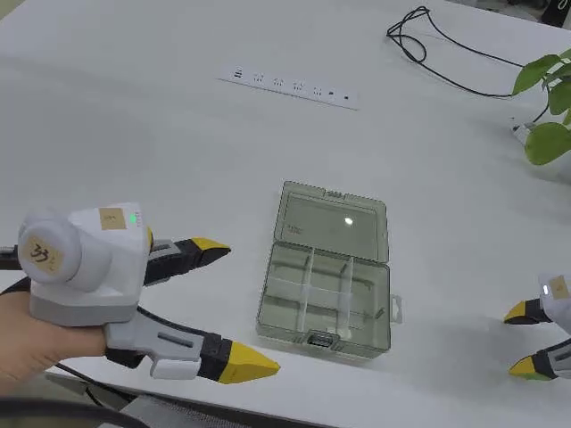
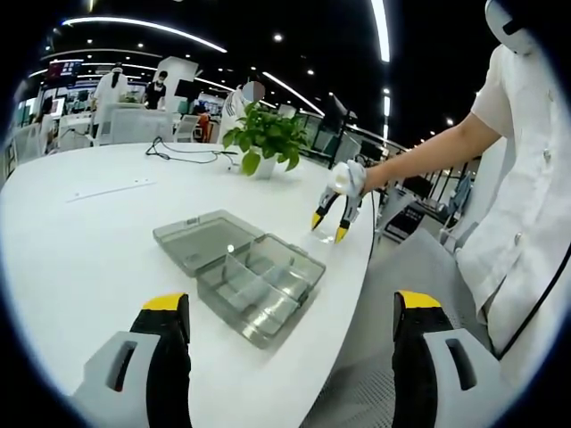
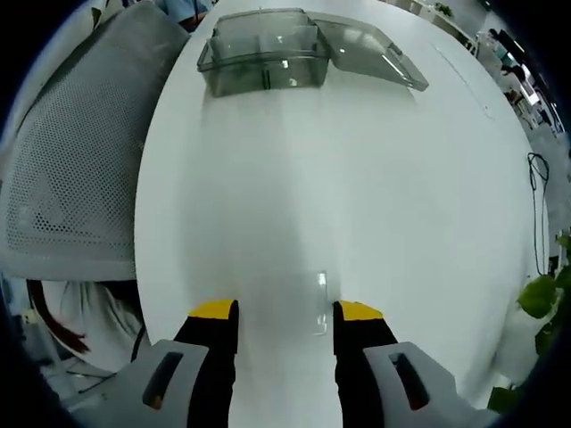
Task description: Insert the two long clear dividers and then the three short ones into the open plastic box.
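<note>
The open plastic box point(image 1: 326, 332) sits mid-table with its lid point(image 1: 332, 221) laid flat behind it. Clear dividers point(image 1: 308, 283) stand inside and split it into several compartments. My left gripper point(image 1: 234, 305) hovers left of the box, open and holding nothing; its own view has the box point(image 2: 268, 294) ahead of the jaws. My right gripper point(image 1: 520, 339) is at the right near the table's front edge, open. In the right gripper view a small clear piece point(image 3: 319, 305) lies on the table between the fingertips, just inside the right one point(image 3: 359, 312), untouched by both.
A white power strip point(image 1: 290, 86) and a black cable point(image 1: 446, 62) lie at the back. A leafy plant point(image 1: 546, 107) stands at the right edge. A grey mesh chair point(image 3: 71, 152) sits just off the table's front edge. People stand far off in the room.
</note>
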`<state>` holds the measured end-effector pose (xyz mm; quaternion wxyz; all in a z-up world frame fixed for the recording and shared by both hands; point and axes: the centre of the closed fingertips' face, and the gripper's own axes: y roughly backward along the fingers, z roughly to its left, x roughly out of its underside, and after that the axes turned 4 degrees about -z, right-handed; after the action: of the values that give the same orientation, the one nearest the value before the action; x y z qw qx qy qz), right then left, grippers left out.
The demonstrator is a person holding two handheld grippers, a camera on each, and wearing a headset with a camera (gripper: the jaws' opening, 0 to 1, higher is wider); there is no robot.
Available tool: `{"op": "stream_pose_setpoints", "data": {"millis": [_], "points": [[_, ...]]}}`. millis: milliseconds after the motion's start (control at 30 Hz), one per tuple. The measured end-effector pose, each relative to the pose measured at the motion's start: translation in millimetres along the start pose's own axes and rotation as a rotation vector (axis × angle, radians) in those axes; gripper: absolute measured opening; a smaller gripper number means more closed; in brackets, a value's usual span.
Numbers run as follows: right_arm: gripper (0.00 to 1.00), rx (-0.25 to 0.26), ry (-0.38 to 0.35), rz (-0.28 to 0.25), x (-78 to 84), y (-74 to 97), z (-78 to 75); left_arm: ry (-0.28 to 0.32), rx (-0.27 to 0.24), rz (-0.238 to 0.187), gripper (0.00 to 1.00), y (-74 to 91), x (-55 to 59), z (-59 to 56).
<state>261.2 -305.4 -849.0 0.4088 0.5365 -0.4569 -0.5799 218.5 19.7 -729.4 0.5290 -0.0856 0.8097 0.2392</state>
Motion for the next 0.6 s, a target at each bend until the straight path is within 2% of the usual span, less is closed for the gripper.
{"op": "stream_pose_setpoints", "data": {"millis": [100, 133, 300, 500, 600], "points": [[0.41, 0.006, 0.005, 0.0, -0.7, 2.0, -2.4, 0.001, 0.001, -0.001, 0.97, -0.2, -0.5, 0.4], [0.4, 0.009, 0.031, 0.008, 0.1, 1.9, -2.6, 0.002, 0.002, -0.001, 0.97, -0.2, -0.6, 0.3], [0.4, 0.011, 0.014, 0.005, 0.7, 2.1, -3.4, 0.002, 0.002, 0.0, 0.96, -0.2, -0.1, 0.9], [0.33, 0.012, 0.019, 0.014, 1.5, 2.4, -3.0, 0.002, 0.002, -0.002, 0.96, -0.1, 0.3, 0.0], [0.33, 0.014, 0.019, 0.018, 1.7, 1.9, -2.9, 0.0, 0.004, -0.002, 0.96, -0.4, 0.1, -1.0]]}}
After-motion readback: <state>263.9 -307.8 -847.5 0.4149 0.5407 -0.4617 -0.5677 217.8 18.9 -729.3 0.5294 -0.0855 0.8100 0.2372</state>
